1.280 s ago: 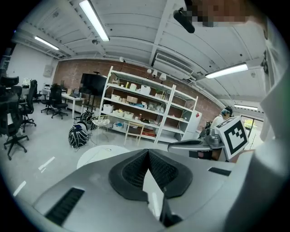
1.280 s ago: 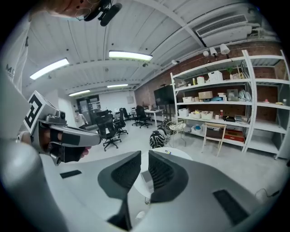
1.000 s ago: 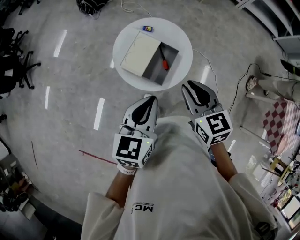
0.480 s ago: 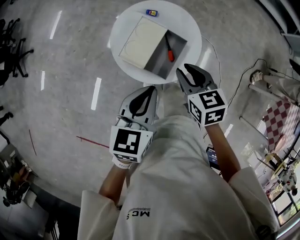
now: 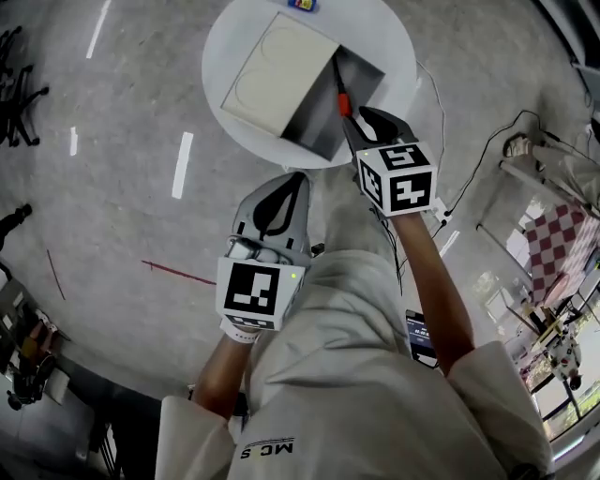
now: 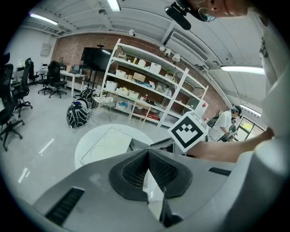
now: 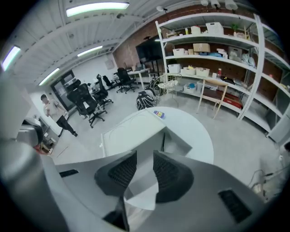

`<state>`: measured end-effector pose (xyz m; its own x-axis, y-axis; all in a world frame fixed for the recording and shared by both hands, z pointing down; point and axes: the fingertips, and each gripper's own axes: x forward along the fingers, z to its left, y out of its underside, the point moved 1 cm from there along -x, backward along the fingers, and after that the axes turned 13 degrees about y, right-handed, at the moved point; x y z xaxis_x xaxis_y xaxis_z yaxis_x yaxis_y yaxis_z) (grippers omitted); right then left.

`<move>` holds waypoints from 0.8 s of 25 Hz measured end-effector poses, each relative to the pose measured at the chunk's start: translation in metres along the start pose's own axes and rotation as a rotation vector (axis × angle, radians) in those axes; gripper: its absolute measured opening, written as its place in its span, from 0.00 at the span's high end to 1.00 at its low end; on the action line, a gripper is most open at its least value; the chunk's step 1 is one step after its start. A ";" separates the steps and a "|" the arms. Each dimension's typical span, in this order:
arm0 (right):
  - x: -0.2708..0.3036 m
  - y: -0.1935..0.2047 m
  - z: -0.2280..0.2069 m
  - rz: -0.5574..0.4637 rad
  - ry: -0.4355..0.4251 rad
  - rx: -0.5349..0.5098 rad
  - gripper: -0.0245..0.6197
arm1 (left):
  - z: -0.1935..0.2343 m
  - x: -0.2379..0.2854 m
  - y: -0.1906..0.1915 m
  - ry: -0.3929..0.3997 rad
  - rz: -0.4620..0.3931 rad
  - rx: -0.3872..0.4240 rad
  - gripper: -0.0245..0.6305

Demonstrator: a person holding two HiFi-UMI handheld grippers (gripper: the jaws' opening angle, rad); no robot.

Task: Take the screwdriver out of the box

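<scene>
The left gripper's (image 5: 292,187) jaws are shut tight, tip to tip, and there is nothing in them. It hangs over the gray floor (image 5: 131,216), near the person's body and short of the table (image 5: 394,37). The table is round and white. The box (image 5: 314,122) sits on it. A flat white lid (image 5: 277,75) takes up the left part of the box, and the right part is open and gray inside. At the far edge of the table, past the box, is a small blue thing (image 5: 302,4). The screwdriver (image 5: 344,103) lies in the open part of the box. Its orange handle points at the person and its thin dark shaft points away. The right gripper (image 5: 361,117) is over the near side of the box, just beside the orange handle. Its jaws are a little way apart, and there is nothing between them. Through the gap you can see the box and the table. I cannot tell if the right gripper touches the box. To the right of the table, a thin cable (image 5: 469,159) runs across the floor.
</scene>
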<state>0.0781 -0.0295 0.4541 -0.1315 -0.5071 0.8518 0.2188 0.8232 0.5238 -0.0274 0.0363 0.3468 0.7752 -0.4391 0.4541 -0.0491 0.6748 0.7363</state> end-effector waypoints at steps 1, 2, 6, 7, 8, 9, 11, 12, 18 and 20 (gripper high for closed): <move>0.009 0.003 -0.001 0.018 0.003 0.004 0.73 | 0.004 0.004 0.003 0.001 0.004 -0.001 0.95; 0.018 0.007 -0.002 0.036 0.009 0.006 0.73 | 0.007 0.007 0.005 0.001 0.007 -0.005 0.95; 0.049 0.017 -0.007 0.112 0.048 -0.003 0.71 | 0.021 0.018 0.010 -0.023 0.004 -0.063 0.95; 0.056 0.019 -0.009 0.125 0.062 -0.004 0.70 | 0.025 0.020 0.012 -0.028 0.001 -0.073 0.95; 0.062 0.020 -0.011 0.137 0.076 -0.004 0.70 | 0.027 0.022 0.013 -0.032 0.000 -0.082 0.95; 0.067 0.023 -0.013 0.150 0.089 -0.005 0.69 | 0.029 0.024 0.015 -0.035 0.000 -0.091 0.95; 0.079 0.027 -0.015 0.184 0.111 -0.020 0.68 | 0.032 0.028 0.019 -0.038 0.002 -0.107 0.95; 0.084 0.031 -0.015 0.207 0.122 -0.037 0.68 | 0.033 0.029 0.021 -0.039 0.003 -0.114 0.95; 0.110 0.040 -0.015 0.310 0.224 -0.118 0.68 | 0.037 0.033 0.029 -0.043 0.003 -0.150 0.95; 0.116 0.048 -0.016 0.346 0.251 -0.128 0.68 | 0.038 0.031 0.030 -0.045 -0.002 -0.157 0.95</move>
<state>0.0889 -0.0531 0.5778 0.2057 -0.2667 0.9416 0.3283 0.9252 0.1903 -0.0285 0.0203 0.4016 0.7459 -0.4641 0.4778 0.0539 0.7570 0.6512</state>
